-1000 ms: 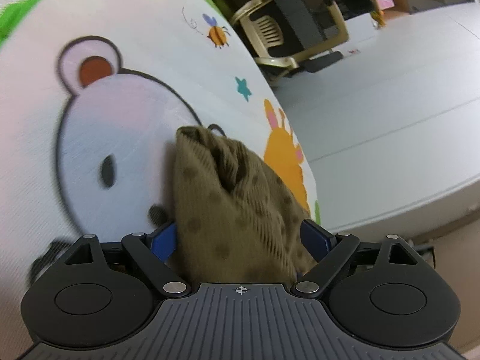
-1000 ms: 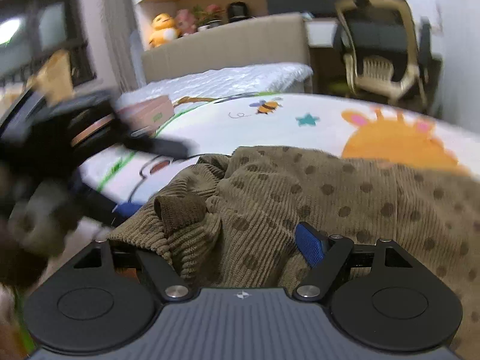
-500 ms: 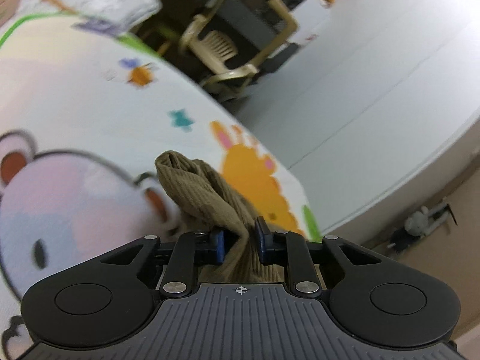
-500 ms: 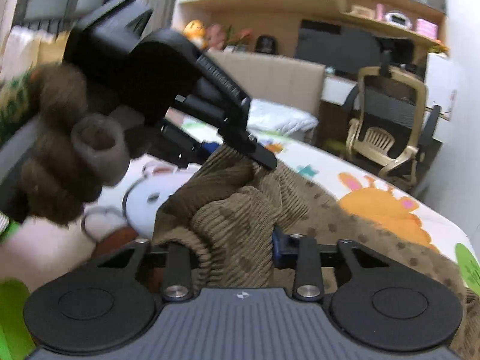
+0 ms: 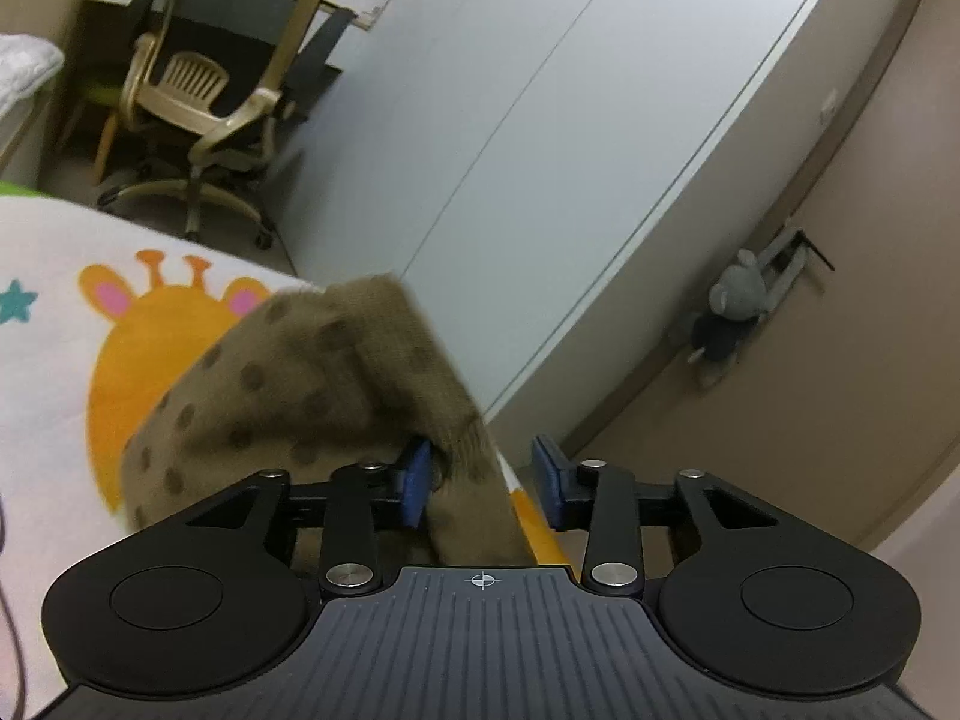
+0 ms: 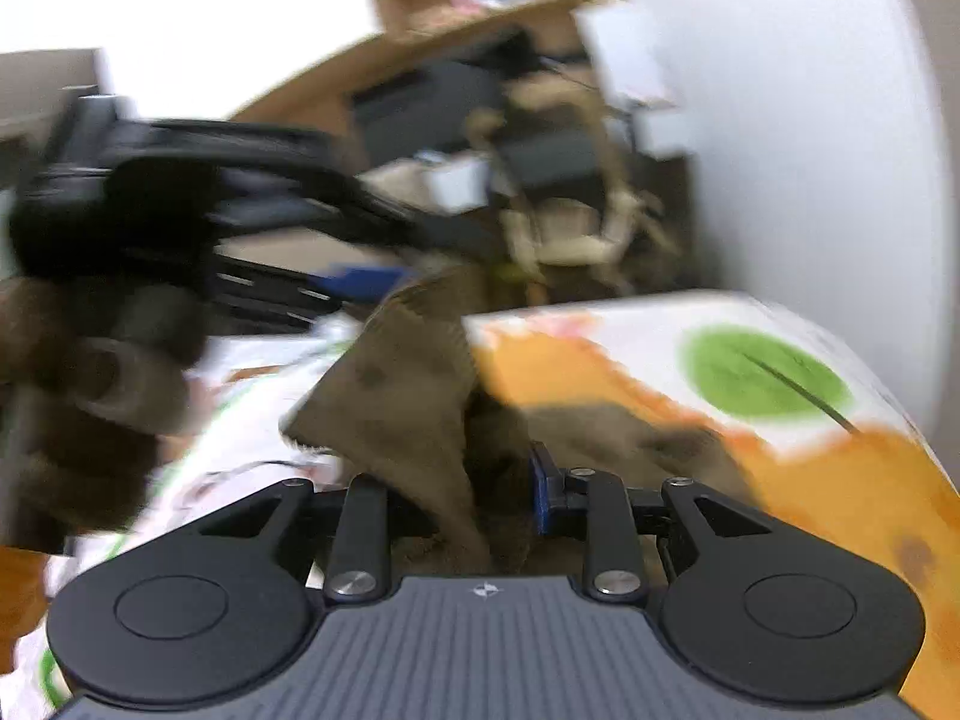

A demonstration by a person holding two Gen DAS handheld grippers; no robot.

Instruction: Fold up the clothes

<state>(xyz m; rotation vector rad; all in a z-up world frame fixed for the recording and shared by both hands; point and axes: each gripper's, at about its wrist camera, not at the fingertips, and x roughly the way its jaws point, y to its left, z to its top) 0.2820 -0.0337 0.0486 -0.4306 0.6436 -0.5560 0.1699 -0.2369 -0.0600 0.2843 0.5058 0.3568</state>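
- You are mid-fold, by my reading: both tools sit at the brown dotted garment (image 5: 312, 378), which is partly raised off the cartoon bedspread (image 5: 54, 372) near its orange giraffe print, with the rest trailing down onto the cover.
- Left gripper (image 5: 483, 480): the blue pads stand clearly apart. The cloth runs up between them and lies against the left pad (image 5: 416, 480), while the right pad is bare — so this is no clamp; the fabric is loose or only draped there.
- Right gripper (image 6: 480, 489): a flap of the garment (image 6: 408, 396) rises between the fingers. Only the right blue pad (image 6: 539, 495) shows; the left one is hidden behind cloth, and the view is badly blurred. I cannot tell whether you are pinching it or not.
- The right wrist view also shows your left tool, smeared by motion, up at the left, held in a dark fuzzy glove (image 6: 90, 396).
- Next, I judge, you need a sure hold on the edge at both sides before laying it over — the left one especially looks too wide to carry anything.
- Risk: the thick ribbed knit may slump and bunch if one side slips.
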